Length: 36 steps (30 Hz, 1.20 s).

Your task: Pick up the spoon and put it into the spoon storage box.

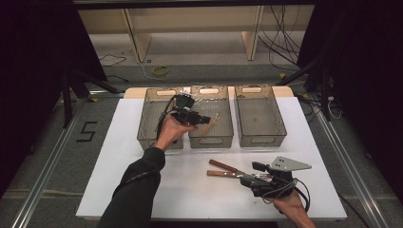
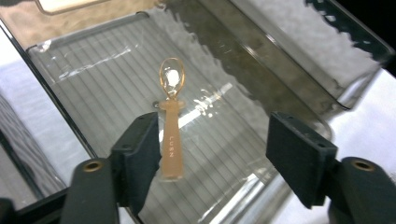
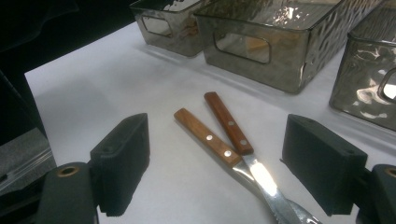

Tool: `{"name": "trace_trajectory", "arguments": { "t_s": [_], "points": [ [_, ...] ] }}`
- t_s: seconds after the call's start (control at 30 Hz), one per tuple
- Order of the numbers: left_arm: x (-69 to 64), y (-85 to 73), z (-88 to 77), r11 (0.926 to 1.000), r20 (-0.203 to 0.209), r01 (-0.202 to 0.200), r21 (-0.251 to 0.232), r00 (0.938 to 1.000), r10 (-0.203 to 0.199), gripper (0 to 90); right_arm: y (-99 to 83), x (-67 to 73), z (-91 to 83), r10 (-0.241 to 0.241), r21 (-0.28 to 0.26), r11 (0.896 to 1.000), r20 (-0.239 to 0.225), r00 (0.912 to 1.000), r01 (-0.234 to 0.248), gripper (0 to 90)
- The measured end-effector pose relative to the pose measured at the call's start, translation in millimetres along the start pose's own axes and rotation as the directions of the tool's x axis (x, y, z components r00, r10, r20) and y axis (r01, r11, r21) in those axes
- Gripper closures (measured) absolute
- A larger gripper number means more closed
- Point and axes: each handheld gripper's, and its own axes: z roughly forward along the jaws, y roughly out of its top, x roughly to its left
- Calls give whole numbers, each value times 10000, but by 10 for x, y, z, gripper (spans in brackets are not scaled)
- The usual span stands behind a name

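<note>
A tan spoon [image 2: 171, 135] lies in the middle clear bin [image 2: 102, 84], bowl end away from me and handle beside the left jaw's pad. My left gripper [image 2: 215, 140] hovers over that bin [image 1: 211, 141] with its jaws wide apart and nothing pressed between them. In the high view the spoon [image 1: 211, 124] shows just past the left gripper [image 1: 207, 119]. Two wood-handled pieces of cutlery [image 1: 225, 170] lie crossed on the white table. My right gripper [image 3: 217, 154] stands open just above the table, its jaws on either side of their metal ends [image 3: 261, 179].
Three clear bins stand side by side at the back of the table: the left bin [image 1: 145, 133], the middle one and the right bin [image 1: 261, 137]. A white sheet [image 1: 119, 190] covers the table. Dark curtains and cables lie beyond.
</note>
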Motion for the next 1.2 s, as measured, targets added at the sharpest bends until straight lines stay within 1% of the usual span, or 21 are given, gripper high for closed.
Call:
{"name": "trace_trajectory", "arguments": {
  "t_s": [0.13, 0.2, 0.27, 0.33, 0.4, 0.57, 0.7, 0.77, 0.8, 0.83, 0.9, 0.97, 1.1, 1.13, 1.2],
  "points": [
    [-3, -112, -184, 9994, 233, -195, -296, 9995, 202, 294, 23, -21, -16, -12, 24, 10000, 114, 9999, 12, 240],
    [-6, -180, -271, 9987, 240, -213, -459, 9995, 224, 278, 48, -32, -25, 14, -17, 10000, 131, 9999, -13, 240],
    [-1, -250, -344, 9980, 215, -363, -520, 9991, 375, 262, 76, -44, -30, -59, 44, 10000, 147, 9999, 58, 240],
    [3, -326, -407, 9972, 294, -260, -698, 9992, 281, 254, 101, -58, -21, -134, 124, 9998, 173, 9998, 132, 240],
    [1, -404, -464, 9966, 287, -316, -763, 9990, 339, 246, 127, -73, -3, -230, 236, 9995, 173, 9996, 226, 241],
    [-27, -628, -608, 9918, 493, -246, -1256, 9983, 310, 236, 209, -101, 69, -424, 536, 9977, 101, 9991, 418, 241],
    [-58, -842, -690, 9887, 558, -339, -1457, 9975, 425, 226, 278, -117, 148, -550, 762, 9956, 39, 9985, 546, 243],
    [-70, -930, -717, 9873, 526, -405, -1538, 9974, 491, 224, 313, -121, 192, -673, 892, 9938, 29, 9977, 668, 244],
    [-76, -963, -732, 9857, 414, -451, -1623, 9978, 524, 223, 329, -122, 214, -710, 913, 9933, 37, 9975, 704, 245],
    [-81, -990, -743, 9847, 393, -413, -1692, 9980, 486, 222, 344, -125, 236, -744, 953, 9927, 5, 9972, 740, 245],
    [-81, -1033, -761, 9847, 547, -339, -1709, 9975, 439, 220, 375, -127, 283, -838, 1097, 9904, -19, 9965, 835, 245],
    [-91, -1074, -780, 9843, 515, -410, -1715, 9974, 505, 215, 409, -126, 319, -870, 1214, 9888, -67, 9962, 871, 246],
    [-119, -1159, -836, 9795, 587, -506, -1948, 9963, 632, 205, 478, -138, 385, -982, 1464, 9842, -180, 9950, 997, 248],
    [-125, -1192, -849, 9773, 636, -550, -2044, 9956, 693, 206, 493, -142, 402, -1015, 1506, 9832, -198, 9946, 1033, 250],
    [-141, -1271, -866, 9757, 643, -596, -2108, 9951, 746, 203, 521, -151, 435, -1032, 1617, 9811, -258, 9943, 1060, 251]
  ]
}}
